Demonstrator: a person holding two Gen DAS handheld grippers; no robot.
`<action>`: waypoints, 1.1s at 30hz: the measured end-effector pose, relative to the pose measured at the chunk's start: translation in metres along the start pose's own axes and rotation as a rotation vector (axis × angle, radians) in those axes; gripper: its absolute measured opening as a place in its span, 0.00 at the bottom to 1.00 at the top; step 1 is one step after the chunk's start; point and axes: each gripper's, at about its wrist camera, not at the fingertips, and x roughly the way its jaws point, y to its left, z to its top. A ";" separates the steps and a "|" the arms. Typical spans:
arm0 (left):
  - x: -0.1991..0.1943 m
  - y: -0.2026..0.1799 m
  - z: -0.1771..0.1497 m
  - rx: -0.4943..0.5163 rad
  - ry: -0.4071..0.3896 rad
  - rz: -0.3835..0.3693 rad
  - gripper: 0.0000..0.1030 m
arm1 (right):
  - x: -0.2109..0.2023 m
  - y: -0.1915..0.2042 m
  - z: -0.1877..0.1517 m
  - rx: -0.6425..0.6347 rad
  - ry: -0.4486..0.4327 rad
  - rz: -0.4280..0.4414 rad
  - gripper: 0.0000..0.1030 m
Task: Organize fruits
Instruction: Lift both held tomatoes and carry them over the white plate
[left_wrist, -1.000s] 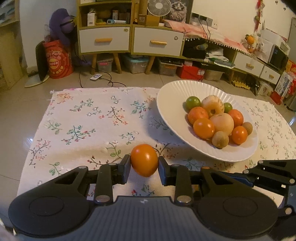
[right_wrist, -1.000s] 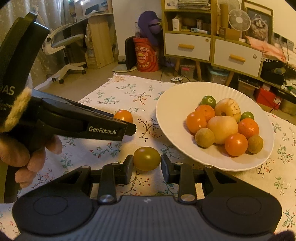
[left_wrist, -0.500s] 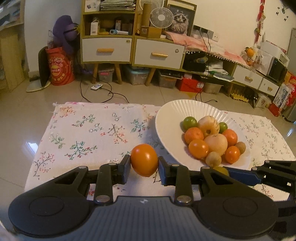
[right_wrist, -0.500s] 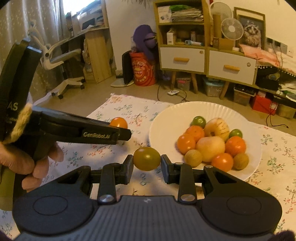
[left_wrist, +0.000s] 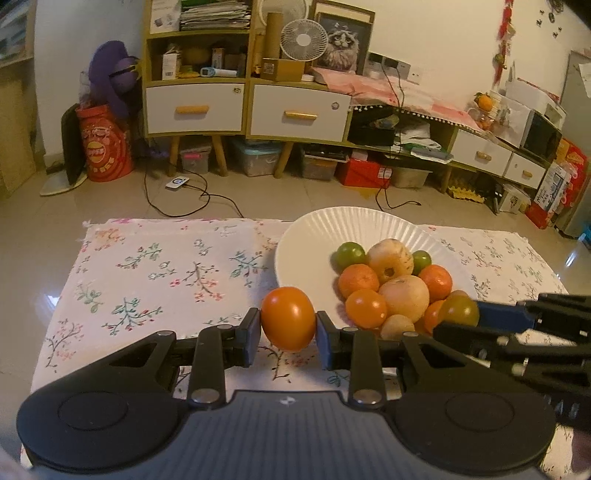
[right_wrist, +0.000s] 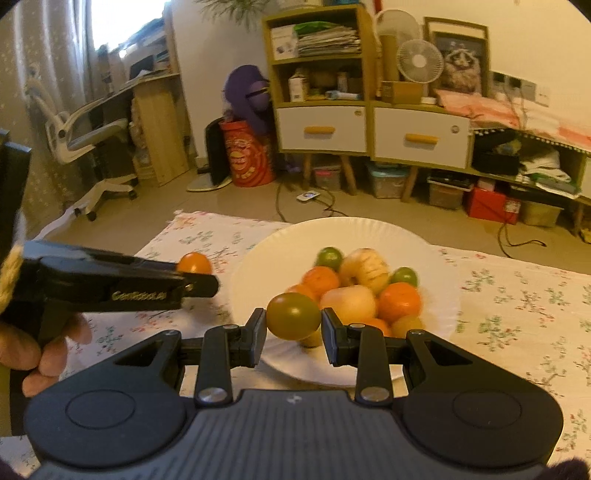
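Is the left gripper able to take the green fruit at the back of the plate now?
Probably not: the left gripper is shut on an orange tomato, and other fruits lie before that green fruit on the plate.

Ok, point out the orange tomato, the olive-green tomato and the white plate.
orange tomato (left_wrist: 288, 318), left wrist view, middle of its front face.
olive-green tomato (right_wrist: 293, 315), right wrist view, middle of its front face.
white plate (left_wrist: 314, 243), left wrist view, bare inner wall.
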 end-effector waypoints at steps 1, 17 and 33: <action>0.001 -0.002 0.000 0.005 0.000 -0.001 0.15 | -0.001 -0.002 -0.001 0.004 -0.001 -0.008 0.28; 0.022 -0.021 0.002 0.053 0.016 -0.015 0.16 | -0.005 -0.036 -0.009 0.042 0.015 -0.113 0.28; 0.045 -0.018 0.022 0.097 0.027 -0.061 0.16 | 0.006 -0.056 -0.004 0.039 0.027 -0.146 0.28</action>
